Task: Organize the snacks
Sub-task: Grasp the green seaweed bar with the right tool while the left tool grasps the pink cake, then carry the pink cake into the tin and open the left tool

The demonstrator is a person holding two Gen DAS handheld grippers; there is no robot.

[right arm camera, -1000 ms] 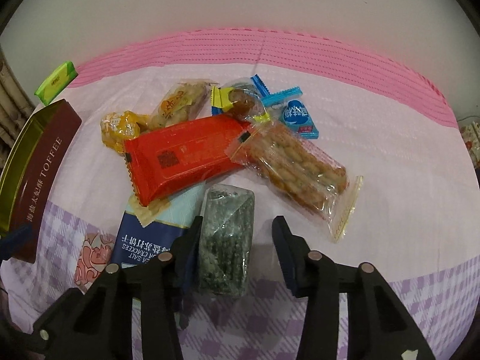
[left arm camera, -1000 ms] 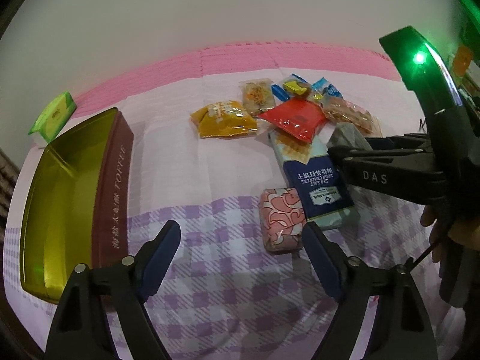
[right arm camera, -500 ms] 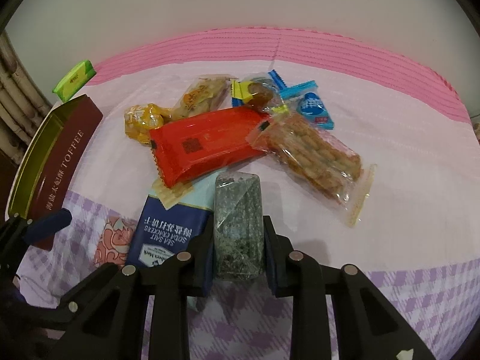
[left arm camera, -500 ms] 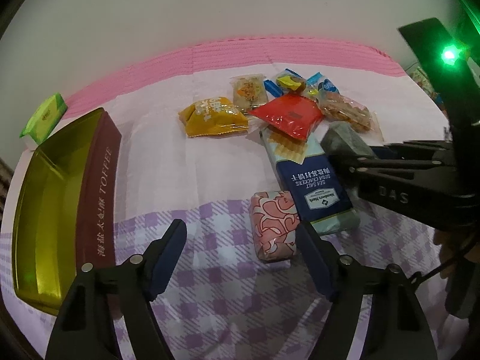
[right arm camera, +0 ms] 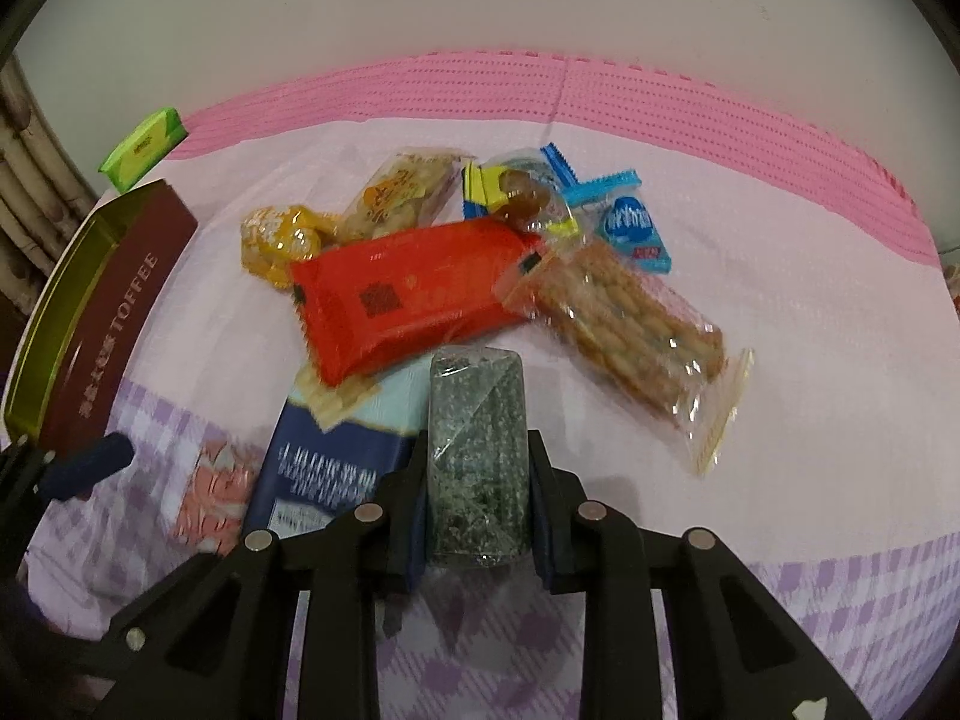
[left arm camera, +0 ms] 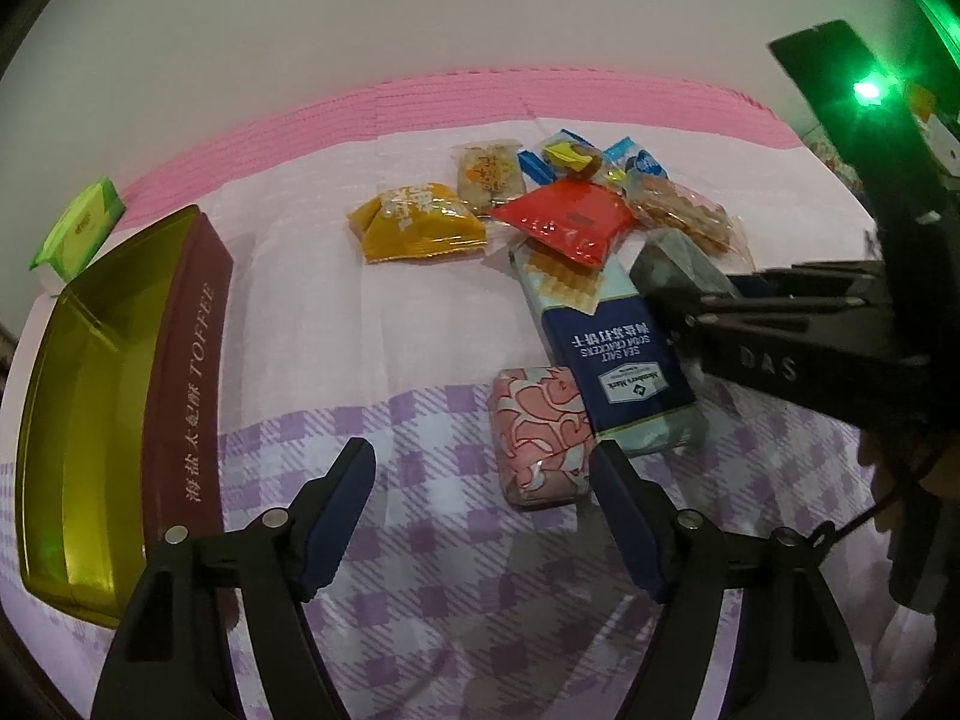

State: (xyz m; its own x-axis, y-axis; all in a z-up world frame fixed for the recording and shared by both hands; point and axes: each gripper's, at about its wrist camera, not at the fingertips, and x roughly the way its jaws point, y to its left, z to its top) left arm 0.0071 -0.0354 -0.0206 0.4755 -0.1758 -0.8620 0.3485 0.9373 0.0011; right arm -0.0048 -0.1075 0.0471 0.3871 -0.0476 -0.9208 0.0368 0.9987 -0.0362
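Observation:
My right gripper (right arm camera: 477, 483) is shut on a dark green seaweed snack pack (right arm camera: 477, 444), seen also in the left wrist view (left arm camera: 678, 264). Beside it lie a blue sea salt cracker pack (right arm camera: 324, 474), a red packet (right arm camera: 402, 294) and a clear pack of biscuit sticks (right arm camera: 630, 324). My left gripper (left arm camera: 483, 480) is open and empty above the checked cloth, just left of a pink patterned snack (left arm camera: 537, 432). An open toffee tin (left arm camera: 90, 396) with a gold inside stands at the left.
A yellow packet (left arm camera: 420, 222), a clear pastry pack (left arm camera: 486, 174) and small blue candies (right arm camera: 630, 222) lie behind the pile. A green tissue pack (left arm camera: 81, 225) sits by the tin's far end. A pink mat edge (right arm camera: 660, 96) runs along the wall.
My right gripper closed on the seaweed pack and lifted it slightly. My left gripper drew back a little; it stays open.

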